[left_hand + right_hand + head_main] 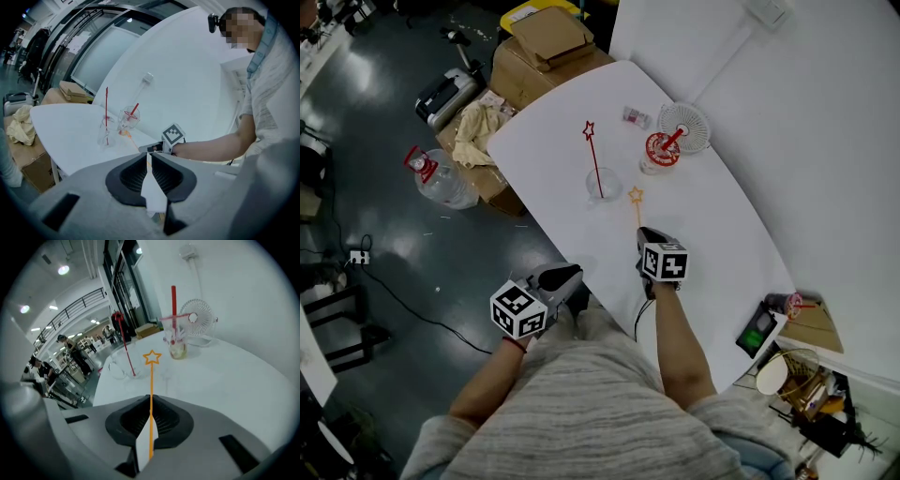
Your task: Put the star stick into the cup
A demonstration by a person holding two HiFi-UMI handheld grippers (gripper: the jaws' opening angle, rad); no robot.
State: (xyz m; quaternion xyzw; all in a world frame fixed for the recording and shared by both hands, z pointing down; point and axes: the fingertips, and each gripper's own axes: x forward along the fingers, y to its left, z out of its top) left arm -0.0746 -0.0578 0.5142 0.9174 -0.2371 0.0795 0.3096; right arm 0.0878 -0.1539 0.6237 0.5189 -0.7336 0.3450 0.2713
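My right claw (150,401) is clenched on the orange star stick (151,373), star end ahead. The grasp seems made; next, lift it forward-left over the clear cup (118,365) and lower it in.

On the table (712,216) the cup (603,185), a star stick (593,159) in it, stands left of the drink (660,153), with the fan (685,127) just behind.

White table (712,216) w/ clear cup (602,185), drink cup (659,153), fan (686,127), small packet (636,116).

No legible text or numbers anywhere; red print on the lidded cup (660,152) too small.
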